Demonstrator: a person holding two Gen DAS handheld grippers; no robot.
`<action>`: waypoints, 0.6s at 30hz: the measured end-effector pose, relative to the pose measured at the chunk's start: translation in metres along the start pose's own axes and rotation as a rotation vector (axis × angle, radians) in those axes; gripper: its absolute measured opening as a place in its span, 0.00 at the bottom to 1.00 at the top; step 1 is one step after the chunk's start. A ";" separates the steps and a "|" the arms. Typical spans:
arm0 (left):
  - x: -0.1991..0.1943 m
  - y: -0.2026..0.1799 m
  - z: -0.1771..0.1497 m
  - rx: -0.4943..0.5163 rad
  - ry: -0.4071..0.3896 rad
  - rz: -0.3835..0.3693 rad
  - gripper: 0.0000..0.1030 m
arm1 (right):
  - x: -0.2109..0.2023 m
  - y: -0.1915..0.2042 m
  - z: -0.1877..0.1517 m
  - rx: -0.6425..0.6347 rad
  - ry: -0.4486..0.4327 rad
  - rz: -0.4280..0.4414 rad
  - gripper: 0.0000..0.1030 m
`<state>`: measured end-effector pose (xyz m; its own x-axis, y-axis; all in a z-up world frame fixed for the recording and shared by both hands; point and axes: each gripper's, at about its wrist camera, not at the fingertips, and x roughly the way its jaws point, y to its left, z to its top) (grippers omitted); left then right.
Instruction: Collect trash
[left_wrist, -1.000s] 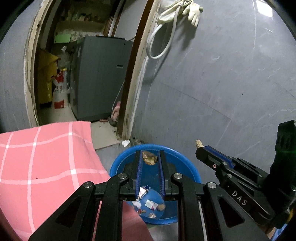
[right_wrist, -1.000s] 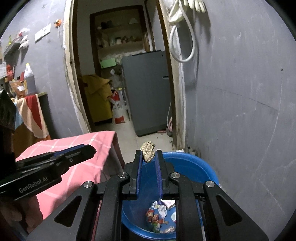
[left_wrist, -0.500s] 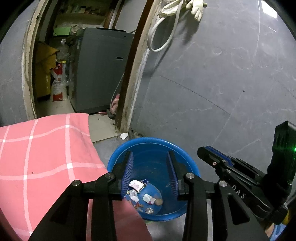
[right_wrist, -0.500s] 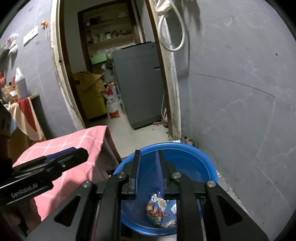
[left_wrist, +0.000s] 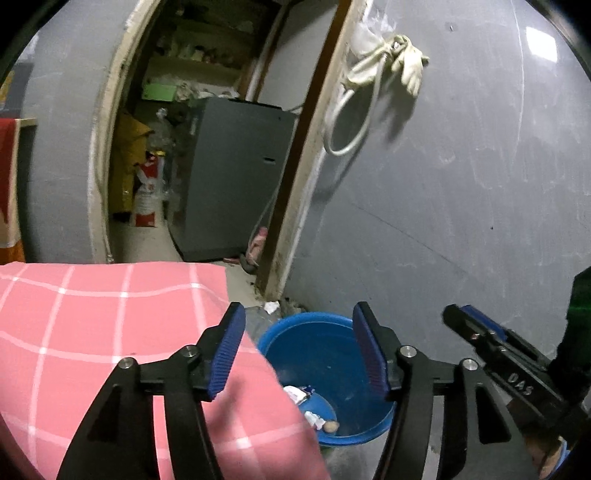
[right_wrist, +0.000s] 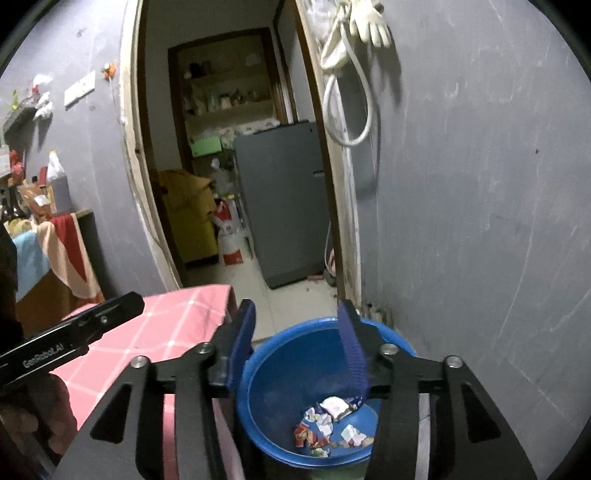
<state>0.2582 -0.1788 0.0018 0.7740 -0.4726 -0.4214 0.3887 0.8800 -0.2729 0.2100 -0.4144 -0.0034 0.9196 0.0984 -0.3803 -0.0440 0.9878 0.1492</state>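
A blue plastic bin (left_wrist: 325, 354) stands on the floor by the grey wall and holds crumpled wrappers and scraps (left_wrist: 314, 413). It also shows in the right wrist view (right_wrist: 291, 373) with its trash (right_wrist: 332, 424). My left gripper (left_wrist: 298, 354) is open and empty, above the bin's near left side and the table edge. My right gripper (right_wrist: 297, 350) is open and empty, right above the bin. The right gripper's arm (left_wrist: 509, 373) shows in the left wrist view, the left gripper's arm (right_wrist: 70, 339) in the right wrist view.
A table with a pink checked cloth (left_wrist: 110, 332) stands just left of the bin. A doorway (right_wrist: 229, 155) leads to a room with a grey fridge (right_wrist: 284, 203). A hose and gloves (left_wrist: 380, 74) hang on the wall.
Both grippers let go of scraps they held over the bin and opened wide. The scraps are gone from the jaws. Both cameras rose and tilted up a little.
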 end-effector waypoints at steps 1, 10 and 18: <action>-0.007 0.002 0.000 -0.004 -0.007 0.010 0.57 | -0.004 0.002 0.001 -0.005 -0.007 0.000 0.47; -0.062 0.009 -0.005 -0.018 -0.054 0.066 0.76 | -0.044 0.020 0.004 -0.024 -0.061 0.022 0.75; -0.109 0.009 -0.023 0.010 -0.091 0.130 0.95 | -0.077 0.030 -0.006 -0.009 -0.084 0.051 0.96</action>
<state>0.1661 -0.1206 0.0252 0.8599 -0.3491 -0.3723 0.2871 0.9340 -0.2127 0.1353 -0.3914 0.0250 0.9456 0.1386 -0.2943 -0.0948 0.9828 0.1584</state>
